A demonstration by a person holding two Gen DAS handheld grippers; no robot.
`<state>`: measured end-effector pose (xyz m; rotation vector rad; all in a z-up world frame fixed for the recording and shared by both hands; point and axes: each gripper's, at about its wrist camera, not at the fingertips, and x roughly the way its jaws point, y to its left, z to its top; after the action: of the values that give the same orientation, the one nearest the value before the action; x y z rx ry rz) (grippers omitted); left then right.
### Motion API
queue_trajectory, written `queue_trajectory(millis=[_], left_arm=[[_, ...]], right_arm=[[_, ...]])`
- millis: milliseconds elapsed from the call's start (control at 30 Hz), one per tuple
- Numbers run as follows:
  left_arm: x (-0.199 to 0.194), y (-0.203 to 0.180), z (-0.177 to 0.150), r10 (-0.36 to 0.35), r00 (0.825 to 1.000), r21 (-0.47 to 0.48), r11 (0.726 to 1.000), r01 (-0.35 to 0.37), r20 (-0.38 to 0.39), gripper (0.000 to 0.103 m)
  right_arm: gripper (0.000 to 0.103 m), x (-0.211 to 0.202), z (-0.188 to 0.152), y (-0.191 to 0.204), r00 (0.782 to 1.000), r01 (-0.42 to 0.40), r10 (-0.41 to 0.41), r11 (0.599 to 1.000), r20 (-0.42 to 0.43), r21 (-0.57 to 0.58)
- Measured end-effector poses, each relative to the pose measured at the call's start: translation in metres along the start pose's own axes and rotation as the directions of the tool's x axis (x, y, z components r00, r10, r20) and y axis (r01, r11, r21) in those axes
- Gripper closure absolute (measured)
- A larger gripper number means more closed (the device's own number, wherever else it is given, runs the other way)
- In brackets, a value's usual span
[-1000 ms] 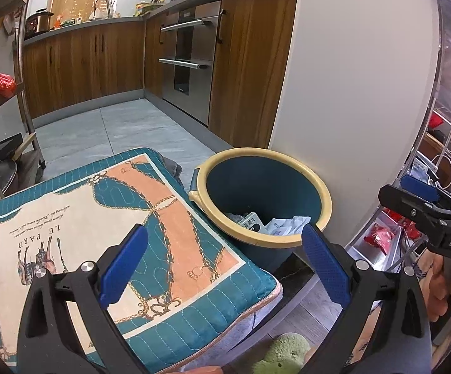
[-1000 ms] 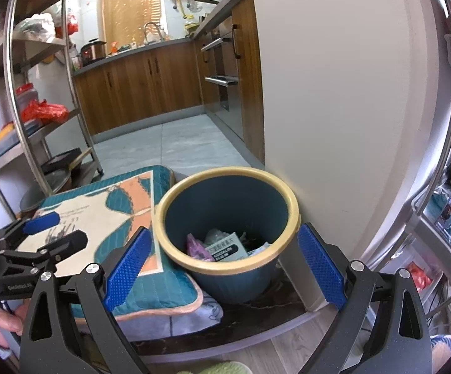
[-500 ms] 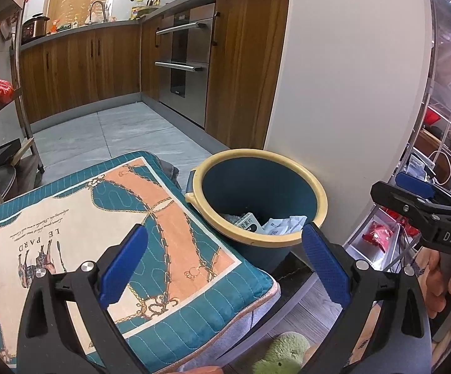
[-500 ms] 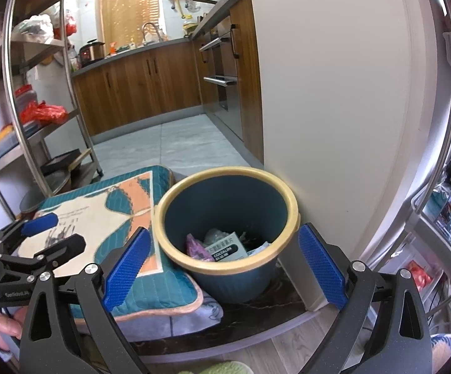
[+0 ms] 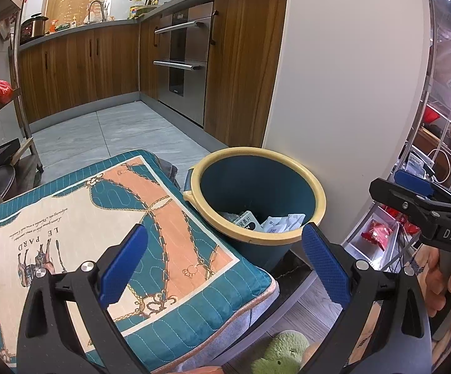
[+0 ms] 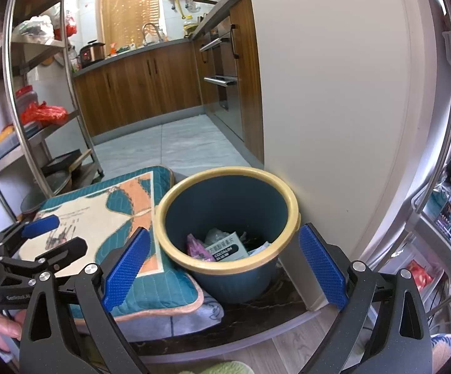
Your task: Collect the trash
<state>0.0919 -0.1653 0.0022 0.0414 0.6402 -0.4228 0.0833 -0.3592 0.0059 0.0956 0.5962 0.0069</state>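
A dark blue bin with a yellow rim (image 5: 258,159) (image 6: 225,171) stands on the floor against a white pillar. Trash lies at its bottom: a small green and white box (image 6: 227,246), a pink wrapper (image 6: 195,246) and white paper packets (image 5: 283,222). My left gripper (image 5: 225,261) hangs open over the cushion's corner, near the bin's front, with nothing between its blue pads. My right gripper (image 6: 225,261) is open and empty just before the bin. Each gripper also shows in the other's view: the right one (image 5: 412,193), the left one (image 6: 44,233).
A teal and peach cushion (image 5: 79,218) (image 6: 100,218) lies left of the bin, touching it. The white pillar (image 5: 343,93) rises behind. A metal shelf rack (image 6: 35,99) stands at left, wire baskets with packets (image 5: 378,230) at right. Grey tiled kitchen floor (image 6: 178,143) opens beyond.
The left wrist view has drifted slightly, so the bin sits a little more to the left. Both grippers stay open and empty; the right view is nearly the same.
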Motion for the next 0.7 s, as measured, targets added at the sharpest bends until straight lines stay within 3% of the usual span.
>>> queue_trajectory(millis=[700], left_arm=[[0.0003, -0.0014, -0.0008, -0.003, 1.0, 0.008, 1.0, 0.003, -0.004, 0.005]], right_arm=[[0.007, 0.0, 0.0, 0.0, 1.0, 0.0, 0.0, 1.0, -0.001, 0.0]])
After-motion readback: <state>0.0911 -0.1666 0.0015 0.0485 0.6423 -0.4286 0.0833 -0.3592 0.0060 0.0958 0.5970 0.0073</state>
